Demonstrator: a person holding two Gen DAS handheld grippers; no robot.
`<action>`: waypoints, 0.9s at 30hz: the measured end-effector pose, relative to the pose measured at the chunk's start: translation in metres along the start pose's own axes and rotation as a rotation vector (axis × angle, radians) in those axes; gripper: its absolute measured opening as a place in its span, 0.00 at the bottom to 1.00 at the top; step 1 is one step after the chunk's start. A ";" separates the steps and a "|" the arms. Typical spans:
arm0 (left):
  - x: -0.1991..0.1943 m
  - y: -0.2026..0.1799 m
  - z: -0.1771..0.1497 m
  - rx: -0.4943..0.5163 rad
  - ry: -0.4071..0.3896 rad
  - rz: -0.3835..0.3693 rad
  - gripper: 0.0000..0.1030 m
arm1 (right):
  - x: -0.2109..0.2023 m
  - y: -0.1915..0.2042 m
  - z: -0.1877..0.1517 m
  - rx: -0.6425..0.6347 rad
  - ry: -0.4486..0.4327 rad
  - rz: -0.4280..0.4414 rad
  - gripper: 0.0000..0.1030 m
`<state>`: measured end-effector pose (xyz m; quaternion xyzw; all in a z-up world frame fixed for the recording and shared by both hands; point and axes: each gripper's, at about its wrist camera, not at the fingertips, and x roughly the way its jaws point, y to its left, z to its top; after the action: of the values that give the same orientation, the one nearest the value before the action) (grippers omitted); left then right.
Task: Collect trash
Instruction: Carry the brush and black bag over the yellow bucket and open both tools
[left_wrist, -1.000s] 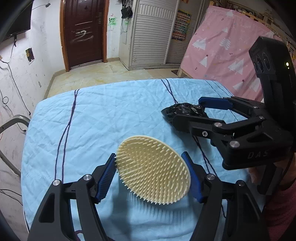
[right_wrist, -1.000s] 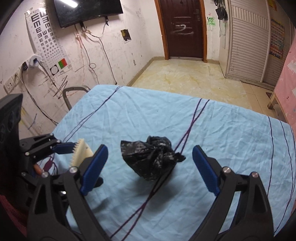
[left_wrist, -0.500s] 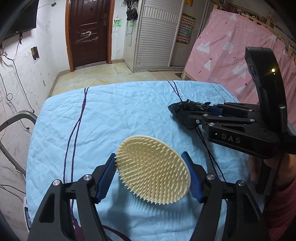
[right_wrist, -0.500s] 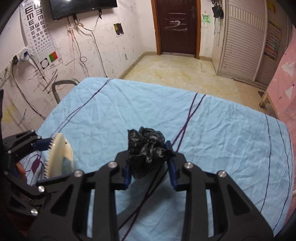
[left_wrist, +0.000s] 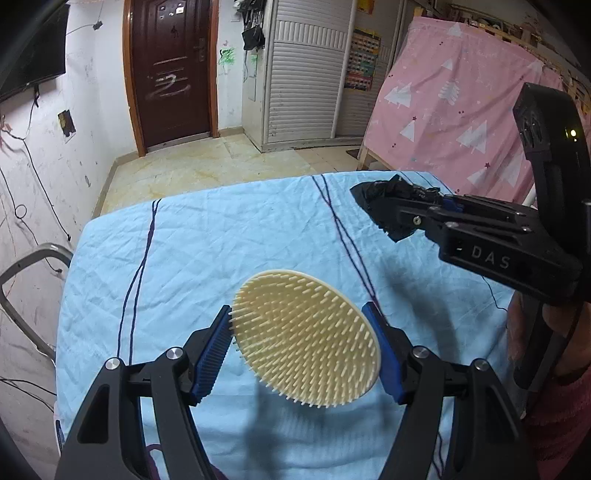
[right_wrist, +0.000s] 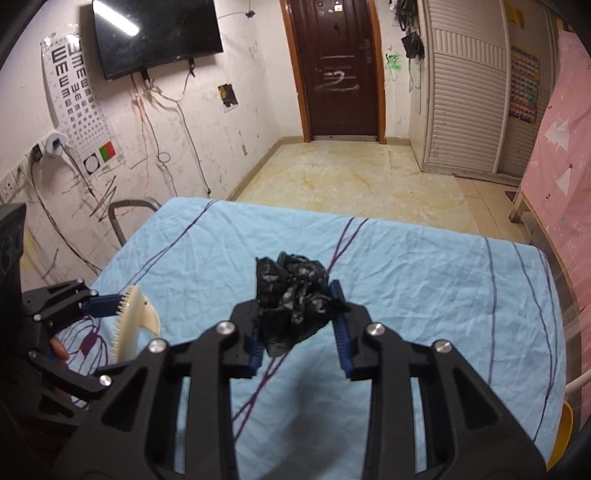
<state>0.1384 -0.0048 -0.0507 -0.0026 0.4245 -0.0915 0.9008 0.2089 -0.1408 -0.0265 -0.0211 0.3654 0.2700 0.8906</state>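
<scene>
Fingers (left_wrist: 218, 347) of left gripper (left_wrist: 301, 345) clamp cream brush (left_wrist: 306, 338); right gripper (right_wrist: 299, 325) seemingly pinches black wad (right_wrist: 293, 304).

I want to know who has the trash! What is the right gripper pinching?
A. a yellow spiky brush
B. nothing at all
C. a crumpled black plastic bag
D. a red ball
C: the right gripper has its blue pads closed on the crumpled black plastic bag, held above the blue sheet; the cream bristle brush sits in the left gripper instead.
</scene>
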 end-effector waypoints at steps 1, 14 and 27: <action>0.000 -0.005 0.001 0.008 -0.001 0.001 0.60 | -0.003 -0.003 0.000 0.006 -0.007 -0.001 0.29; 0.002 -0.077 0.017 0.129 -0.003 -0.007 0.60 | -0.063 -0.066 -0.016 0.123 -0.128 -0.035 0.29; 0.012 -0.173 0.028 0.281 0.008 -0.055 0.60 | -0.133 -0.150 -0.054 0.266 -0.237 -0.122 0.29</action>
<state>0.1390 -0.1787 -0.0276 0.1122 0.4110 -0.1744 0.8878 0.1707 -0.3434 -0.0019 0.1068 0.2883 0.1653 0.9371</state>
